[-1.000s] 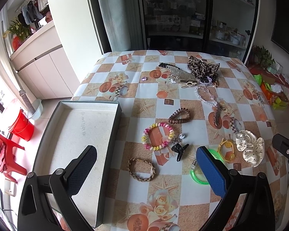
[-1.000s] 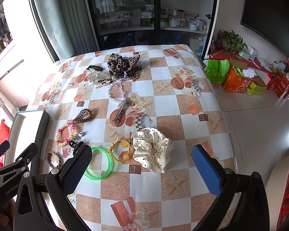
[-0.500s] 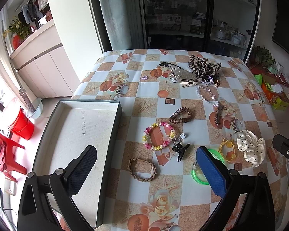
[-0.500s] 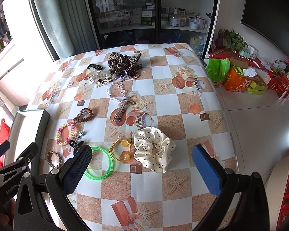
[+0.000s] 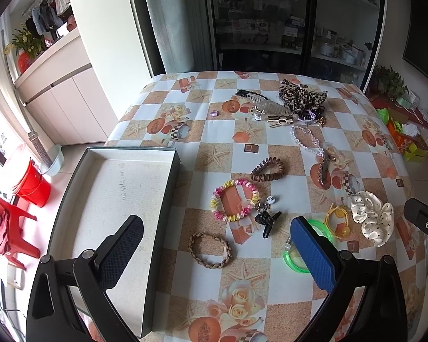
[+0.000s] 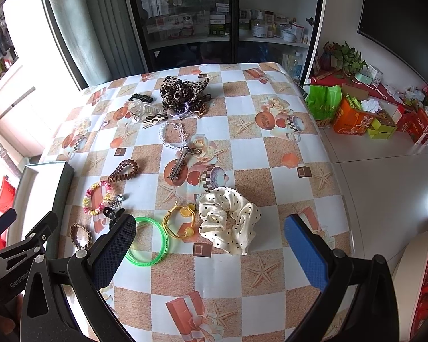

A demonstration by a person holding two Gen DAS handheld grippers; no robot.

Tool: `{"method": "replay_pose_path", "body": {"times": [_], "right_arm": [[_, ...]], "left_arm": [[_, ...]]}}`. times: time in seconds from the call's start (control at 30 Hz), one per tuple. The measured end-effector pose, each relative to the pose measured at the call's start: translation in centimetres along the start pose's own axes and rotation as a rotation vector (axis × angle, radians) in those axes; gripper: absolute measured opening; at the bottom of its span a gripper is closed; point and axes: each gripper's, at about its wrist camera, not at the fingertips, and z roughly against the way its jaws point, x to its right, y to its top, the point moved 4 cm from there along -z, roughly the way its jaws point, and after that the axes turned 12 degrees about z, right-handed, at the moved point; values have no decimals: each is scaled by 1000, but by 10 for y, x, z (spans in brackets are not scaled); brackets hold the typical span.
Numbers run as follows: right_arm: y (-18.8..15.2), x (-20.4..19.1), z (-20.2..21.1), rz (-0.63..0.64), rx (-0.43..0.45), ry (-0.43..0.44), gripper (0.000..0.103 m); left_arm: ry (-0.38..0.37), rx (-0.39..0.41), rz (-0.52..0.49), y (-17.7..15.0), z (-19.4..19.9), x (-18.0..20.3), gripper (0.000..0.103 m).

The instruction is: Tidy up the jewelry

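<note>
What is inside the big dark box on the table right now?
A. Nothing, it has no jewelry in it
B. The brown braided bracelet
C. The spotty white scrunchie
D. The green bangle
A. The box shows only its bare pale floor, while the green bangle, the spotty white scrunchie and the brown braided bracelet all lie out on the tablecloth.

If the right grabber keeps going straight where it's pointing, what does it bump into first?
Probably the cream polka-dot fabric scrunchie, which lies between the open fingers of the right gripper, just ahead. Depth is hard to judge, so it might touch the checkered tablecloth first.
</note>
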Motion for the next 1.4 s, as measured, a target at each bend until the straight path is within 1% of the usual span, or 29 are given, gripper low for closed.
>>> {"method": "replay_pose_path", "body": {"times": [0.37, 0.4, 0.53, 0.57, 0.6, 0.7, 0.73, 0.77, 0.8, 0.83, 0.87, 0.93, 0.97, 1.13, 1.17, 1.2, 1.3, 1.37, 1.4], "right_arm": [[1, 4, 1, 2, -2, -1, 103], [1, 4, 2, 3, -16, 0, 103], [-3, 0, -5, 2, -21, 1, 103], [2, 5, -4, 0, -4, -2, 103], [1, 5, -5, -2, -6, -1, 103], [4, 8, -7, -13, 62, -5, 103], [8, 10, -7, -24, 136, -8, 103], [9, 13, -8, -36, 165, -2, 103], [10, 16, -11, -49, 165, 5, 103], [8, 18, -14, -59, 155, 6, 103], [5, 21, -19, -64, 113, 9, 103], [4, 28, -22, -73, 96, -2, 103], [0, 33, -29, -78, 30, -1, 103], [-6, 45, -50, -164, -53, 61, 103], [-7, 47, -55, -175, -69, 67, 103], [-8, 49, -61, -201, -87, 93, 103], [-10, 54, -73, -225, -126, 113, 103], [-10, 55, -81, -229, -151, 120, 103], [-11, 55, -84, -230, -159, 121, 103]], "left_arm": [[0, -1, 0, 0, 0, 0, 103], [0, -1, 0, 0, 0, 0, 103], [-6, -8, -2, -2, -3, 0, 103], [-8, -13, -3, -5, -6, 0, 103], [-10, -19, -6, -7, -10, 2, 103], [-8, -39, -10, -9, -19, 3, 103], [-6, -39, -7, -8, -21, 3, 103], [-9, -43, -4, -8, -25, 3, 103], [-16, -53, -1, -6, -29, 3, 103], [-21, -63, 0, -4, -33, 4, 103], [-26, -72, 1, -1, -37, 5, 103], [-56, -103, -6, 7, -46, 8, 103], [-73, -118, -14, 11, -51, 10, 103], [-131, -172, -53, 20, -74, 26, 103], [-134, -182, -59, 24, -79, 30, 103], [-134, -189, -66, 26, -84, 33, 103], [-135, -201, -91, 33, -97, 44, 103], [-138, -207, -109, 37, -105, 50, 99], [-141, -211, -123, 39, -109, 54, 99]]}}
